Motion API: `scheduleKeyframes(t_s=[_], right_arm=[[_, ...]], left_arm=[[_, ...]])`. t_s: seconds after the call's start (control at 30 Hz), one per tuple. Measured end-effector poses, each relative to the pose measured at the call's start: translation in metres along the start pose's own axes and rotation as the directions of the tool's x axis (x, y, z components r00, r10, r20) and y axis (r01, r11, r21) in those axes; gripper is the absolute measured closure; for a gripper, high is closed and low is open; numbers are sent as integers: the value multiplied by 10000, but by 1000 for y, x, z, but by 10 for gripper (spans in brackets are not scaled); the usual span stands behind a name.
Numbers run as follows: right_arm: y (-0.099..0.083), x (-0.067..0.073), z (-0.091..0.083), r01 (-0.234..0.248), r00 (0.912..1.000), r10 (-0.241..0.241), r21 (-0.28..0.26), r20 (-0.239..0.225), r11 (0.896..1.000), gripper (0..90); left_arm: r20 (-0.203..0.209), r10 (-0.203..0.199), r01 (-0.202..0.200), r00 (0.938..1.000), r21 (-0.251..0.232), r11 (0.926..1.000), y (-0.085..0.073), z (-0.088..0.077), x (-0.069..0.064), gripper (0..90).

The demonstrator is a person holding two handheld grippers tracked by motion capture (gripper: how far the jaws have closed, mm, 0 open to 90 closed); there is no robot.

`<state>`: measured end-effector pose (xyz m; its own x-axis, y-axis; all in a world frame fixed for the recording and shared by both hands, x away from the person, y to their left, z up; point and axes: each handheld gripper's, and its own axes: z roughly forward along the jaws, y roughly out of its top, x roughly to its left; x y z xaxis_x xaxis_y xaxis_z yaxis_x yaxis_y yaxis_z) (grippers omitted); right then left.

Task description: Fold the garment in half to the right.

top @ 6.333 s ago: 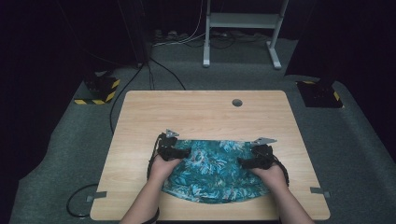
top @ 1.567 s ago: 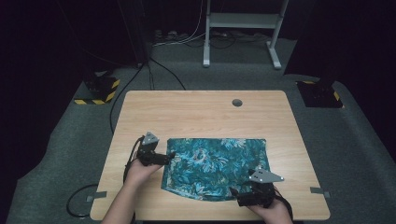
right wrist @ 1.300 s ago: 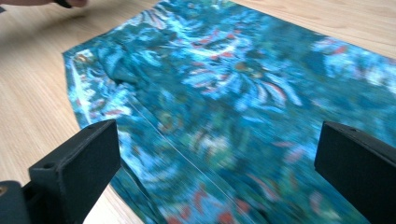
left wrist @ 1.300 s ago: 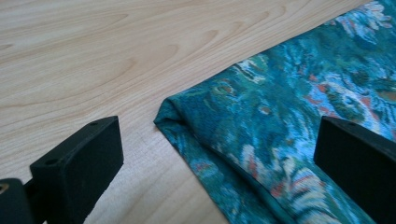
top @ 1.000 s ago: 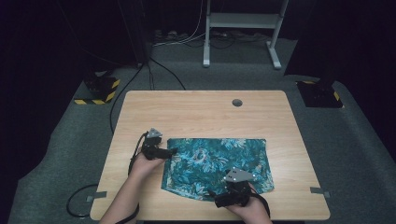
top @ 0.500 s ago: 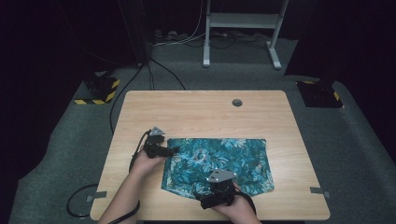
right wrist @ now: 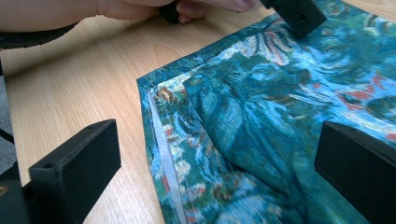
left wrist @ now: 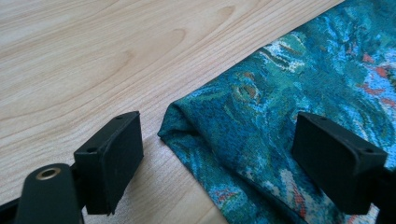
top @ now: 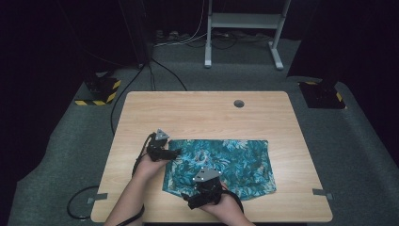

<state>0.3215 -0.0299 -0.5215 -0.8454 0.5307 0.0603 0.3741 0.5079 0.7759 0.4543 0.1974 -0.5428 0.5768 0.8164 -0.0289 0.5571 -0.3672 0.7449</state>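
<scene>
Left gripper (left wrist: 219, 154) fingers, lately narrowing, straddle the cloth (top: 235, 162) corner unclamped; right gripper (right wrist: 219, 172) fingers gape over its hemmed corner (high view hides the hem) on the counter (top: 202, 113).

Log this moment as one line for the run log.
Item: teal patterned cloth flat on table | left tool: open, just closing, straddling cloth corner | right tool: open over near-left corner | nothing gripped

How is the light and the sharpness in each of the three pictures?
High view: the light wooden table is lit, the room around it dark and soft. Left gripper view: bright and even, the teal leaf-patterned cloth sharp, the near black jaws soft. Right gripper view: bright, weave clear, with a hand's shadow on the wood.
</scene>
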Motion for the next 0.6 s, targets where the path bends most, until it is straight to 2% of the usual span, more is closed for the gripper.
scheduleKeyframes(t_s=[0.3,0.6], right_arm=[[10,4,16,76,10000,-76,-28,64,10000,3],[19,14,35,300,9995,-301,63,125,9995,25]], left_arm=[[-21,-13,13,10000,7,10000,0,0,-1,146],[-89,-34,35,10000,54,10000,0,1,-1,126]])
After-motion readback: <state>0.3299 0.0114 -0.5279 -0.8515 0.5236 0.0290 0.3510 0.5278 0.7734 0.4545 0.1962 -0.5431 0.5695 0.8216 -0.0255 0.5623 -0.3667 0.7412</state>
